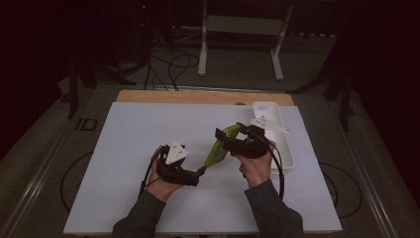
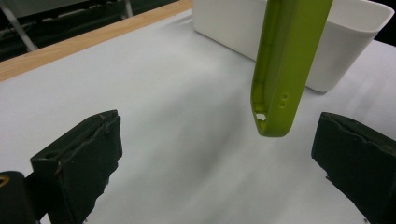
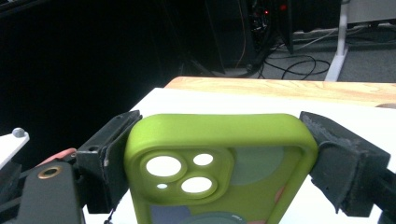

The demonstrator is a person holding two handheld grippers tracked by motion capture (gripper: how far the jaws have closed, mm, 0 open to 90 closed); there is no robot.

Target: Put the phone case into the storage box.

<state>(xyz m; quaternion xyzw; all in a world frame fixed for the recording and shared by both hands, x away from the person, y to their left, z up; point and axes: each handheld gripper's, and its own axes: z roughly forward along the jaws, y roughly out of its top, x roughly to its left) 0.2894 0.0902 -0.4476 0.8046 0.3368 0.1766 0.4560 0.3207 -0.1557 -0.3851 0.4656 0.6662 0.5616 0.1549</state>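
Note:
A green phone case (image 1: 217, 148) with camera cutouts hangs above the white sheet, held by its upper end. My right gripper (image 1: 232, 135) is shut on it, and in the right gripper view both pads press the case (image 3: 219, 172) at its two long edges. My left gripper (image 1: 200, 172) sits just left of and below the case's lower end. In the left gripper view its jaws stand wide open (image 2: 219, 154), and the lower end of the case (image 2: 285, 70) hangs ahead between them, touching neither pad.
A white rectangular bin (image 1: 282, 144) stands along the right side of the white sheet (image 1: 148, 134), close behind my right gripper. The wooden table edge (image 1: 198, 96) runs along the back. Cables and a metal frame (image 1: 203, 44) lie on the floor beyond.

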